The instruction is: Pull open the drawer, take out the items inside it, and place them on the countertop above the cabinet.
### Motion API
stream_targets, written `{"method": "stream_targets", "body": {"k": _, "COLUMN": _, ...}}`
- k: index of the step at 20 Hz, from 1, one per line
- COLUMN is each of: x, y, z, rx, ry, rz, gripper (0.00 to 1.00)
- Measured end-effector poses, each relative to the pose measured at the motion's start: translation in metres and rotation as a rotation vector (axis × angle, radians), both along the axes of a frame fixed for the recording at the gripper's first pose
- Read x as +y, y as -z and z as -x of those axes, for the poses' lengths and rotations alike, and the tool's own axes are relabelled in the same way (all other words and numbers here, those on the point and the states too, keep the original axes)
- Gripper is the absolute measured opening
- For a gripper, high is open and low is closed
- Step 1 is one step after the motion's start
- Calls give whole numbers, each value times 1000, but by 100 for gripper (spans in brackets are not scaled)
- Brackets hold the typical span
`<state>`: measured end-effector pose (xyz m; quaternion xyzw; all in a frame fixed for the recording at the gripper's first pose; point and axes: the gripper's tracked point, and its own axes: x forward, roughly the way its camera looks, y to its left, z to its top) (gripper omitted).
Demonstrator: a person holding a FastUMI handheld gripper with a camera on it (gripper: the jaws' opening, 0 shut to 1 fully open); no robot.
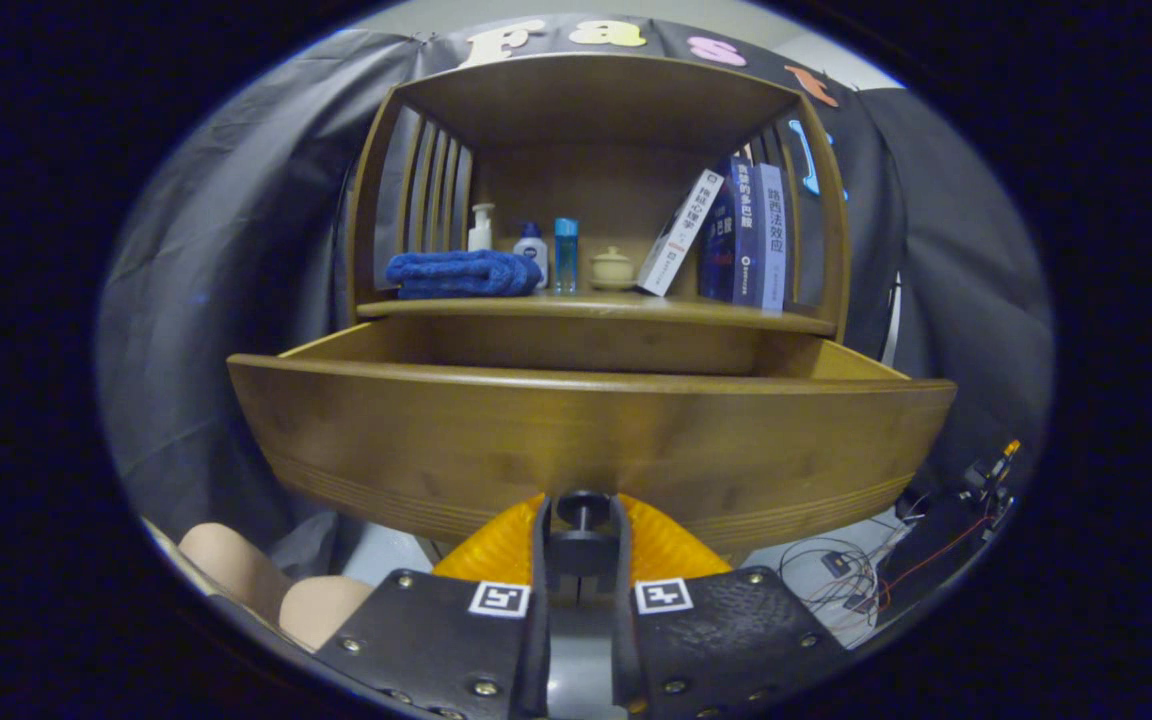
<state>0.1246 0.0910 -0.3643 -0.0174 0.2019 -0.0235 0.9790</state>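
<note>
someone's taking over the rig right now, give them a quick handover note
Gripper: fingers closed around the dark knob at the bottom of the drawer front.
Drawer: pulled well out from under the countertop. Its inside is hidden behind the front from here, so the contents can't be told.
Countertop holds a blue towel, bottles, a small jar and books.
Done: drawer opened.
Left: release the knob, lift the items out, set them on the countertop.

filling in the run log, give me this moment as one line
stage: drawer pull | gripper: jaws shut on drawer knob | drawer: pulled out, contents hidden behind its front | countertop: towel, bottles, books
</note>
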Motion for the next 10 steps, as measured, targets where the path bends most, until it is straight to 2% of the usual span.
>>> {"method": "stream_targets", "body": {"k": 8, "x": 8, "y": 2, "z": 25, "rx": 41, "ry": -13, "rz": 23, "gripper": 24}}
{"method": "stream_targets", "body": {"k": 10, "x": 10, "y": 1, "z": 26, "rx": 50, "ry": -20, "rz": 20, "gripper": 28}}
